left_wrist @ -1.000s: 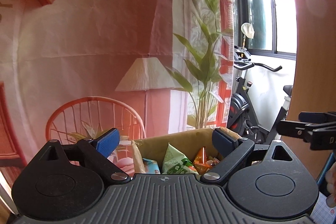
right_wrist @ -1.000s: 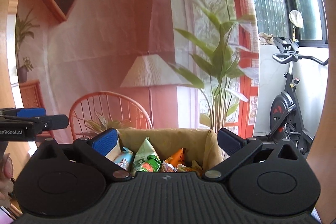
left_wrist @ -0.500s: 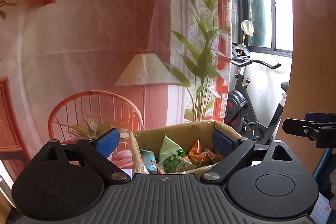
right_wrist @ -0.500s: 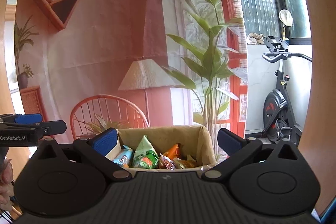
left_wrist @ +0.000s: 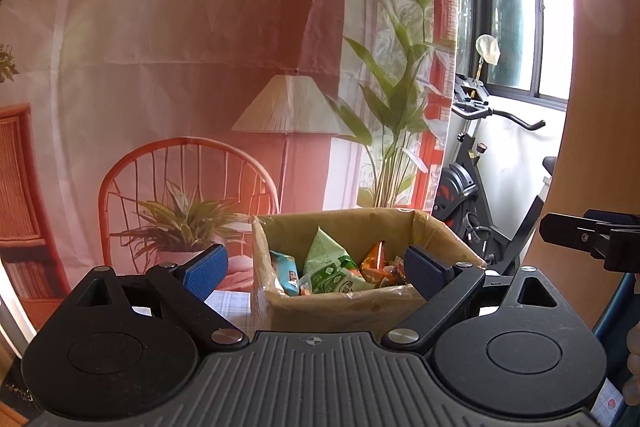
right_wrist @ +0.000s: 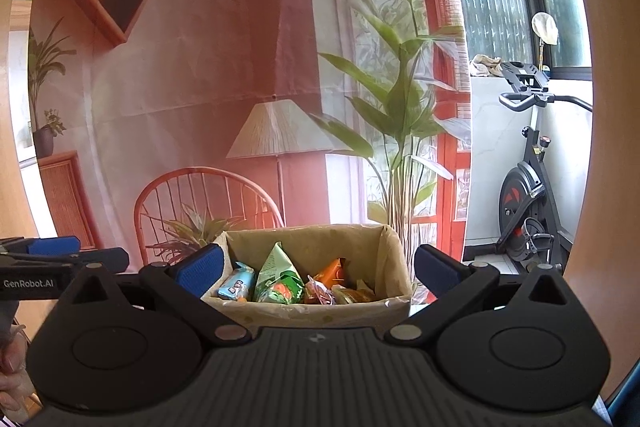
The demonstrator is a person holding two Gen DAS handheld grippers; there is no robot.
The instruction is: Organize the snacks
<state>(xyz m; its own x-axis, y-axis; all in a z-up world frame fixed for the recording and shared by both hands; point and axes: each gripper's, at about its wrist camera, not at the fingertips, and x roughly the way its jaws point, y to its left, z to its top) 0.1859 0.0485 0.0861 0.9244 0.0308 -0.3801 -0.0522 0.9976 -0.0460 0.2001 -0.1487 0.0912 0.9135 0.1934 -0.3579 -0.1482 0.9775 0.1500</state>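
Note:
A tan cardboard box (left_wrist: 344, 307) (right_wrist: 312, 311) stands ahead of both grippers, holding several snack packs. Among them are a green pack (left_wrist: 328, 267) (right_wrist: 278, 277), a light blue pack (left_wrist: 284, 273) (right_wrist: 238, 283) and orange packs (left_wrist: 374, 261) (right_wrist: 332, 273). My left gripper (left_wrist: 316, 273) is open and empty, its blue pads either side of the box's near part. My right gripper (right_wrist: 314, 271) is also open and empty, framing the box. Each gripper shows at the edge of the other's view, the right gripper (left_wrist: 592, 237) and the left gripper (right_wrist: 56, 259).
Behind the box hangs a printed backdrop (right_wrist: 224, 67) with a chair, lamp and plants. An exercise bike (right_wrist: 528, 195) stands at the right by the window. A checked tabletop (left_wrist: 230, 301) shows left of the box. A hand (right_wrist: 10, 367) is at the lower left edge.
Both views have tilted downward and drawn back a little, so more of the box and its snacks shows. Both grippers stay open.

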